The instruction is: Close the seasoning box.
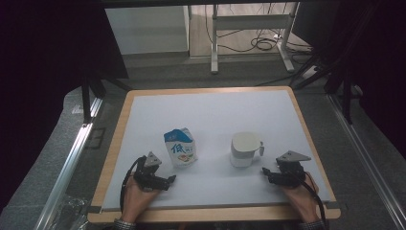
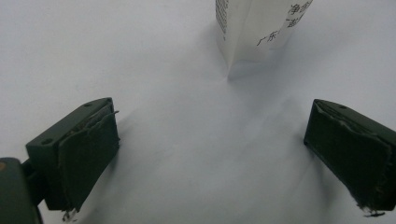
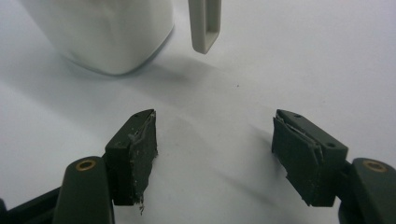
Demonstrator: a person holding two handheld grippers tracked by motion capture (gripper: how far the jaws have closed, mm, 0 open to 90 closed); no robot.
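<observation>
A white and blue carton [image 1: 181, 147] with printed characters stands left of the table's middle; its white lower edge [image 2: 250, 32] rises just ahead in the left gripper view. A white mug [image 1: 244, 149] stands to its right, handle [image 3: 205, 25] on its right side. My left gripper [image 1: 171, 180] rests low on the mat just in front of the carton, jaws wide apart around bare mat [image 2: 210, 144]. My right gripper [image 1: 264, 172] lies at the front right of the mug, a short way off it, open with nothing between its pads [image 3: 135, 156].
A white mat [image 1: 215, 115] covers the wooden table [image 1: 115, 139], with bare room behind the carton and mug. Beyond the far edge stand a desk frame [image 1: 249, 28] and loose cables [image 1: 261, 44] on the floor. A metal rail [image 1: 72, 163] runs along the left.
</observation>
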